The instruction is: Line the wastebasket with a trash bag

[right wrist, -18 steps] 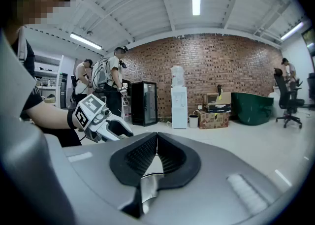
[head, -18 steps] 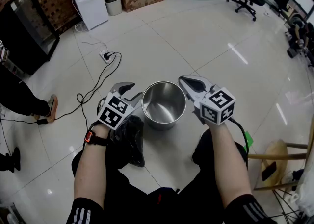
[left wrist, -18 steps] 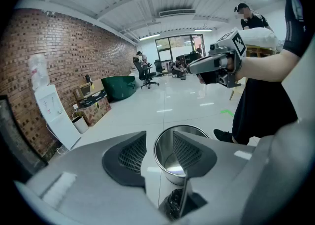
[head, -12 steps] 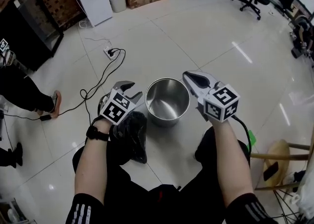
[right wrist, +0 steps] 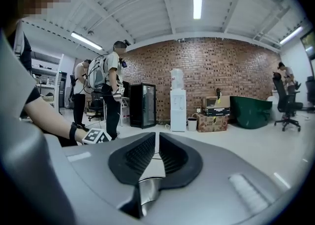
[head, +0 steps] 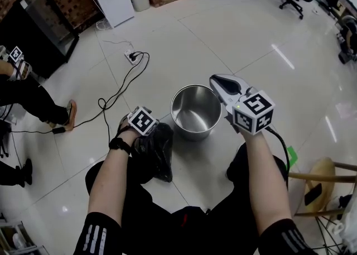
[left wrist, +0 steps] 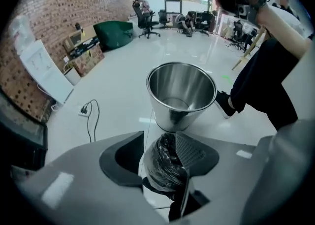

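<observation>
Where the trash bag (head: 156,150) lies: crumpled in a black wad on the tiled floor (head: 234,36), at 8 o'clock of the wastebasket (head: 196,132) and just beside it, against the person's knee (head: 125,173). None of it is in the bin yet.
Wastebasket: bare steel, upright and empty, in the middle of the head view.
Left tongs (left wrist: 162,139): pointing steeply down, spread wide astride the wadded bag. The film seems to brush one pad, but I judge no pinch has been made.
Right tongs (head: 218,82): pressed together on nothing, held roughly level at 2 o'clock of the wastebasket.
Risk, thin bite: closing on an outer fold alone could let the slick film slip free, or lift the bag as a knot with its mouth unfound.
Risk, tipping: the wastebasket looks light and the tile glossy. Stretching the bag over its rim from one side only could slide it or topple it.
Risk, idle partner: the right tongs must part before they can share the spreading.
Hidden: in the head view the marker cube (head: 141,121) covers the left tongs' tips. The bag's opening cannot be made out, its near edge is lost against the dark trouser leg, and the right gripper view shows neither bag nor wastebasket.
</observation>
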{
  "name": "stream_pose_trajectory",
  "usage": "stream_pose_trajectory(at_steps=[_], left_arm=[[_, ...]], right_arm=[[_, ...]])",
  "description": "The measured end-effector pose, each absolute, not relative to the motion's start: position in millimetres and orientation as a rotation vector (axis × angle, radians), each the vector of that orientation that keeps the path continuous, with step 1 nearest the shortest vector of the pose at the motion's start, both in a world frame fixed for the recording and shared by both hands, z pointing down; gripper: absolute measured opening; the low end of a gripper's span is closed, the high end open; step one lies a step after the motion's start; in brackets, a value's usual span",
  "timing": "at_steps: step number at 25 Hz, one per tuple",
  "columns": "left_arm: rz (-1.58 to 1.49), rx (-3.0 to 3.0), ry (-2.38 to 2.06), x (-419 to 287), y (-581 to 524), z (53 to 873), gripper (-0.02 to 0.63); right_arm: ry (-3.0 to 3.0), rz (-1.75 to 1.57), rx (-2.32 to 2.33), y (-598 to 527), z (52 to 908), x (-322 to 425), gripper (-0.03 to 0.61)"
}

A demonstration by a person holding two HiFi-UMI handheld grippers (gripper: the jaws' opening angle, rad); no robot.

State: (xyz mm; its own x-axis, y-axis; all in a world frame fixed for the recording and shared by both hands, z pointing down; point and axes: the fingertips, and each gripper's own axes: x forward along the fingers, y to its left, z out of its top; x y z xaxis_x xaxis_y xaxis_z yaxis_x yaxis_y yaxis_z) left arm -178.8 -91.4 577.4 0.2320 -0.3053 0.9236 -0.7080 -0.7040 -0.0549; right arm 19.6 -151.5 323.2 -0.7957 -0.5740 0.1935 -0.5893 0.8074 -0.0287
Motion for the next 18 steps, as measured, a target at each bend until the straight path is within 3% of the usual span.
stream_pose_trajectory(at_steps=[15,18], left_arm=[[1.575,1.866,-0.788,-201.2,-58.1,710.8,0.212],[1.586,1.865,-0.789,-203.9,-57.5,715.8,0.16]], right_arm=[[-2.829,0.114,0.879,-148.0,320.1,13.8,0.032],[-2.827,0.115,0.875,-148.9,320.2,13.1,0.032]])
